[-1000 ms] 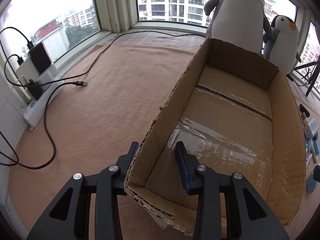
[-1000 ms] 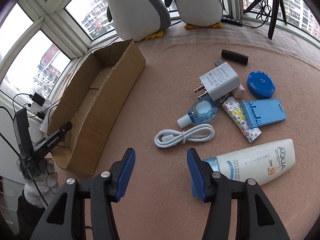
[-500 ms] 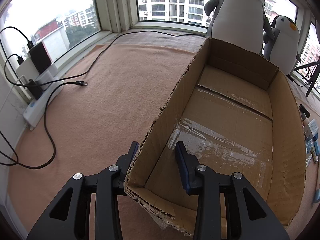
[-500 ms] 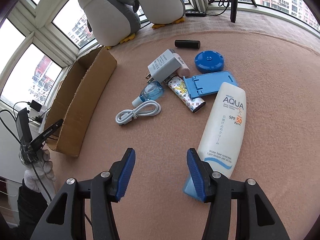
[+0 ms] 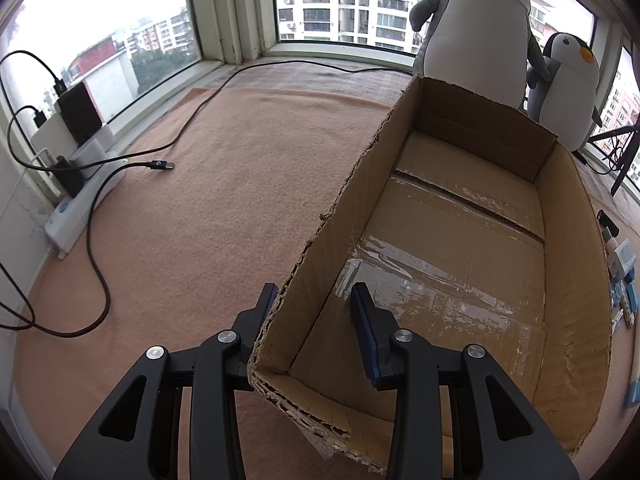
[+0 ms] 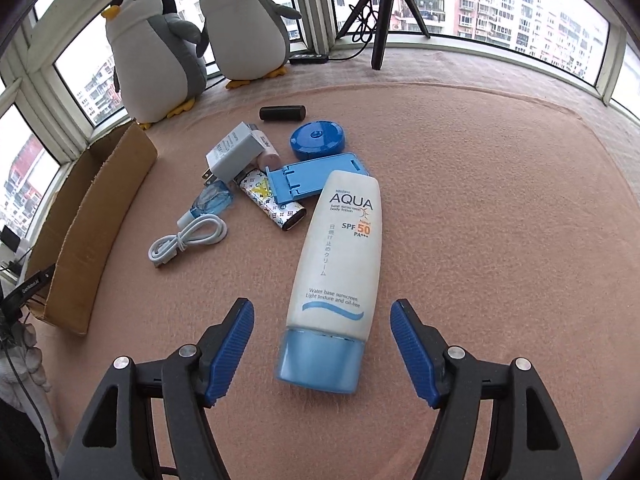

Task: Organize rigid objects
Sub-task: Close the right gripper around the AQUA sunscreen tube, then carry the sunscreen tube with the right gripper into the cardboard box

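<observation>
A white AQUA sunscreen tube (image 6: 336, 256) lies on the pink carpet, its blue cap nearest to me. My right gripper (image 6: 322, 308) is open wide, one finger on each side of that cap, not touching it. Beyond the tube lie a blue phone stand (image 6: 308, 178), a patterned lighter (image 6: 272, 204), a white charger (image 6: 234, 152), a small blue bottle (image 6: 210, 202), a coiled white cable (image 6: 188, 242), a blue round case (image 6: 318, 140) and a black cylinder (image 6: 282, 113). The cardboard box (image 5: 576, 280) holds nothing. My left gripper (image 5: 316, 312) is open astride its left wall near the front corner.
Two plush penguins (image 6: 160, 52) stand by the window behind the box (image 6: 92, 216), and a tripod (image 6: 380, 12) stands at the back. In the left wrist view a black cable (image 5: 160, 165) and a white power strip (image 5: 80, 208) lie on the carpet to the left.
My right gripper has swung right and moved in over the sunscreen tube, and its jaws have spread wider. The left gripper and the box have not moved.
</observation>
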